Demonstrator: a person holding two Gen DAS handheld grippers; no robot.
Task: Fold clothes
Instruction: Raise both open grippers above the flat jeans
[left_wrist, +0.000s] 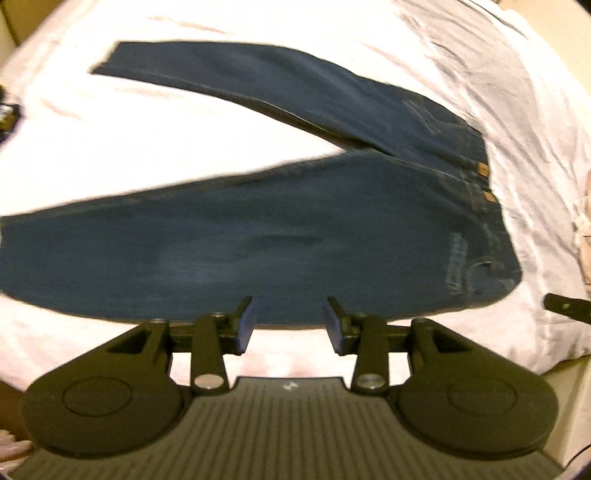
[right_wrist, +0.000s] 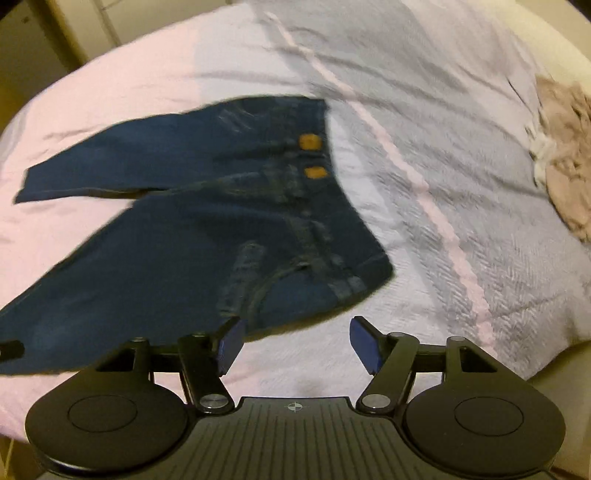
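Note:
A pair of dark blue jeans (left_wrist: 258, 236) lies flat on the bed, legs spread in a V to the left, waistband to the right. It also shows in the right wrist view (right_wrist: 207, 236), waistband with tan patches at the right. My left gripper (left_wrist: 288, 321) is open and empty, just above the near edge of the near leg. My right gripper (right_wrist: 295, 339) is open and empty, just short of the near hip corner of the jeans. A tip of the right gripper (left_wrist: 565, 306) shows at the right edge of the left wrist view.
The bed is covered with a pale pink and white quilt (right_wrist: 461, 155). A crumpled beige garment (right_wrist: 565, 162) lies at the far right. The bed's edge and a cream wall (right_wrist: 48, 55) show at the upper left.

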